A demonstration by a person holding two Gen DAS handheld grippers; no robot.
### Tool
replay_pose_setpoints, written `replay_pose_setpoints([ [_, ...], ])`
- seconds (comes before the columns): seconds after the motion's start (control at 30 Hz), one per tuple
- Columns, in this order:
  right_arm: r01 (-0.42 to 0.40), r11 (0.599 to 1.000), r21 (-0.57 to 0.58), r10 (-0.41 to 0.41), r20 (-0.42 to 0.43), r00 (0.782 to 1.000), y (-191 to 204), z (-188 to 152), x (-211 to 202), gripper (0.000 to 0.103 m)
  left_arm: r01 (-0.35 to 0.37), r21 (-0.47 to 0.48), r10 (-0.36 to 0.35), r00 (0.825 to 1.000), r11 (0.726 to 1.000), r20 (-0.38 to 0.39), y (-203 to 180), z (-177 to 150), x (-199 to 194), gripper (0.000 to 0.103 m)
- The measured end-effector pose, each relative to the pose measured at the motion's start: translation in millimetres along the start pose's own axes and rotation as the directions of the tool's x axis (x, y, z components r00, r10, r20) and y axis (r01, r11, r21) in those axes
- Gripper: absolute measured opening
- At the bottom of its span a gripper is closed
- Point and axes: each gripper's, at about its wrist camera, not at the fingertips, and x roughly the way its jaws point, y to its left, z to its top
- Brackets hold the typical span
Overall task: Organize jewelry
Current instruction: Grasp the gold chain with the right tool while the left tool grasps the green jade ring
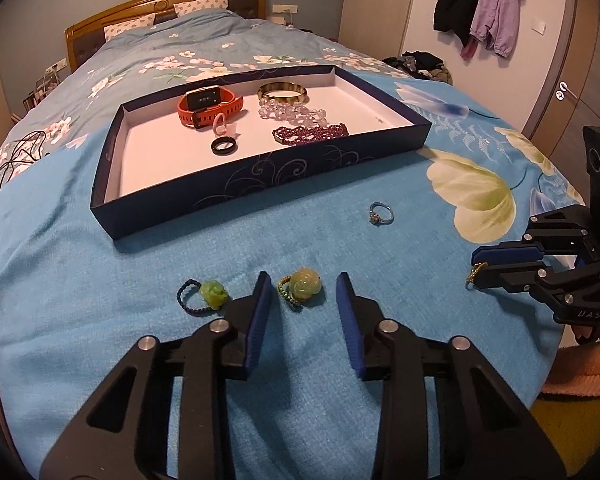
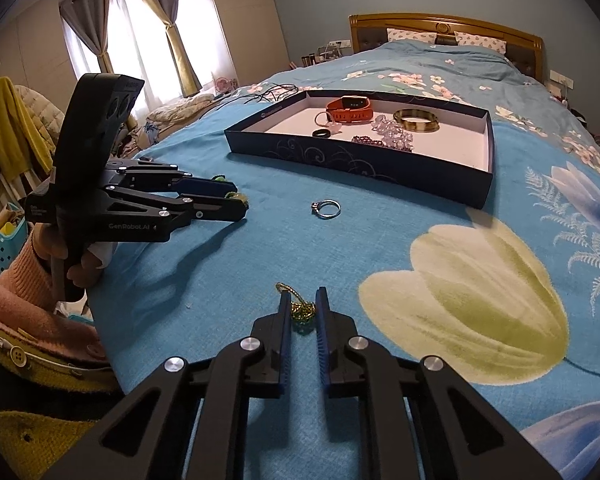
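From my left wrist camera, my left gripper (image 1: 303, 284) is spread wide over the blue floral bedspread (image 1: 220, 248), its fingers bracketing a pale green carved stone ring on a beaded band (image 1: 302, 287) without touching it; a second green stone ring with a dark cord loop (image 1: 206, 295) lies just outside at nine o'clock. A thin silver ring with a small stone (image 1: 380, 213) sits at one o'clock, and the shallow navy cardboard tray with white lining (image 1: 236, 184) lies at twelve, holding an orange watch (image 1: 209, 106), bangle, bead bracelets and a black ring. From my right wrist camera, my right gripper (image 2: 302, 304) is nearly closed around a small gold-green beaded chain (image 2: 303, 314) on the bedspread; I cannot tell if the pads are actually pinching it. The tray is at one o'clock. I judge this the pickup step: next I must close gently on each piece, lift, and carry it over the tray wall.
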Motion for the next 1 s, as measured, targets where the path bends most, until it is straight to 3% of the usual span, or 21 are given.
replay_pose_setpoints([
  [0.17,-0.003,1.0,0.012,0.003,0.014,1.0,-2,2,-1,0.01,0.0,-0.014,0.0,1.0,1.0,0.002,2,0,0,0.019],
  [0.5,-0.008,0.999,0.047,0.006,0.046,0.999,-10,12,-5,0.01,0.006,-0.011,-0.006,1.0,1.0,0.018,-1,0,-4,0.018],
  [1.0,0.0,0.998,0.064,-0.007,0.105,0.994,-20,37,-7,0.01,0.006,-0.027,-0.003,0.995,1.0,0.102,2,14,-25,0.018],
])
